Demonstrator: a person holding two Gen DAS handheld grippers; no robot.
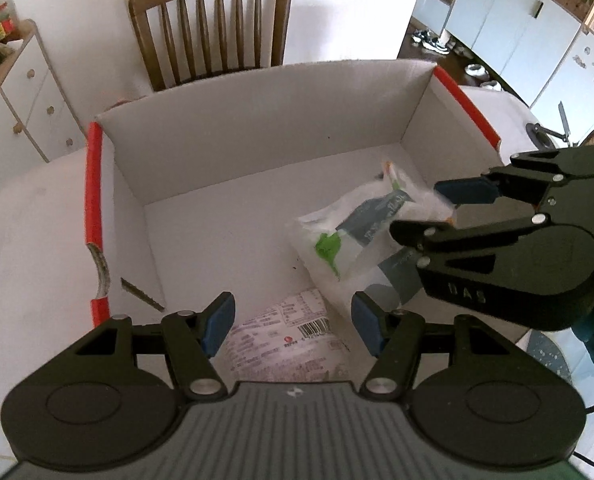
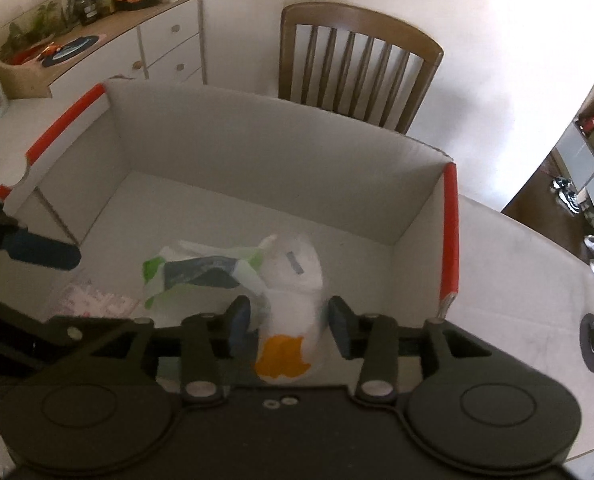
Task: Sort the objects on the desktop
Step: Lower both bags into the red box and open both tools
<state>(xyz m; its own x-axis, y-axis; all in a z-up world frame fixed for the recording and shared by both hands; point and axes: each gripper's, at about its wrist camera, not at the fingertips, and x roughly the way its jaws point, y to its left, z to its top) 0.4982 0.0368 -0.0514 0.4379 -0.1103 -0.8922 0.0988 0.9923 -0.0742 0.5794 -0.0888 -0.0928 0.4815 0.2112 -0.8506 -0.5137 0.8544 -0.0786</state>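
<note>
Two grippers, left (image 1: 293,322) and right (image 2: 289,326), jaws apart over a box (image 1: 257,120); blurred white pack (image 2: 293,300) between the right's.

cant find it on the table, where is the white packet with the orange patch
It is inside the white box, near its red-edged right wall, between the open fingers of the right tool: the white packet lies beside the green-and-white packet.

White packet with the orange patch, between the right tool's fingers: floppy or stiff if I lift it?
Probably floppy: the packet looks like soft, rounded film. Likely light, since it bulges loosely. It may slip, as the right tool stands open around it without pressing.
</note>
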